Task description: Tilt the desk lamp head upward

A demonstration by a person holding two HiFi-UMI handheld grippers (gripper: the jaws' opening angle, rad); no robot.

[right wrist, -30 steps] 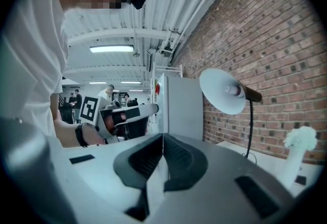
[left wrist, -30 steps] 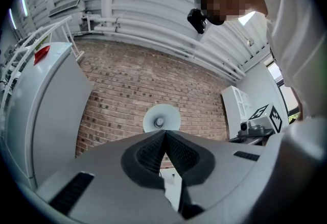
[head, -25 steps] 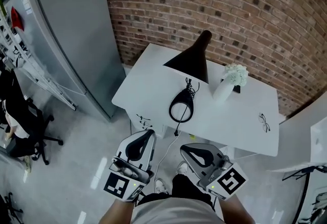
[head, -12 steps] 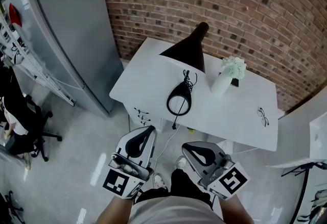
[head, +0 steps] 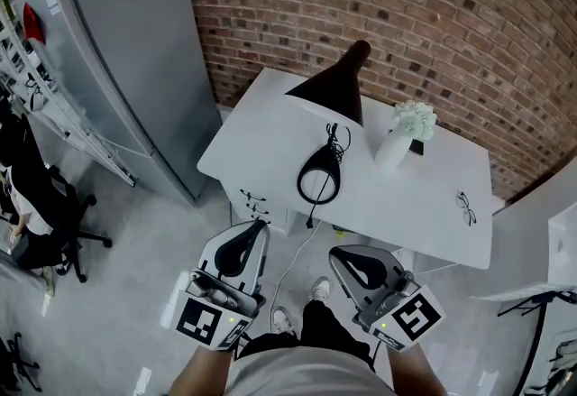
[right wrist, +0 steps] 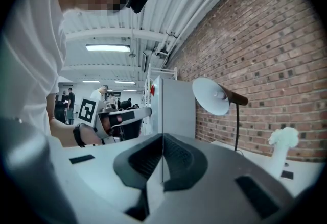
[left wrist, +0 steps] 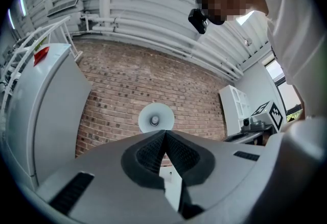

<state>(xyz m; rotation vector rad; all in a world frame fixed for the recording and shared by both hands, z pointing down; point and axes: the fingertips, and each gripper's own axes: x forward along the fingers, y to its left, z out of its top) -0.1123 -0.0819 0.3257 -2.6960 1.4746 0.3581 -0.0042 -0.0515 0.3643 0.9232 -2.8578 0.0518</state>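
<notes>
A desk lamp stands on the white table point(head: 270, 146). Its dark cone head point(head: 332, 90) hangs over the table's far side, and its round black base point(head: 319, 180) sits near the front edge with a cord trailing off. The left gripper view looks into the white inside of the lamp head point(left wrist: 156, 118); in the right gripper view the lamp head point(right wrist: 213, 96) shows from the side. My left gripper point(head: 250, 228) and right gripper point(head: 343, 254) are held low in front of the table, well short of the lamp. Both are shut with nothing in them.
A white vase with white flowers point(head: 402, 140) stands right of the lamp, and a pair of glasses point(head: 466, 207) lies further right. A grey cabinet point(head: 126, 60) stands left of the table, with a brick wall point(head: 433, 15) behind. An office chair point(head: 54, 223) is at far left.
The view has shifted slightly; both grippers have dropped a little lower in the frame. The lamp has not moved.
</notes>
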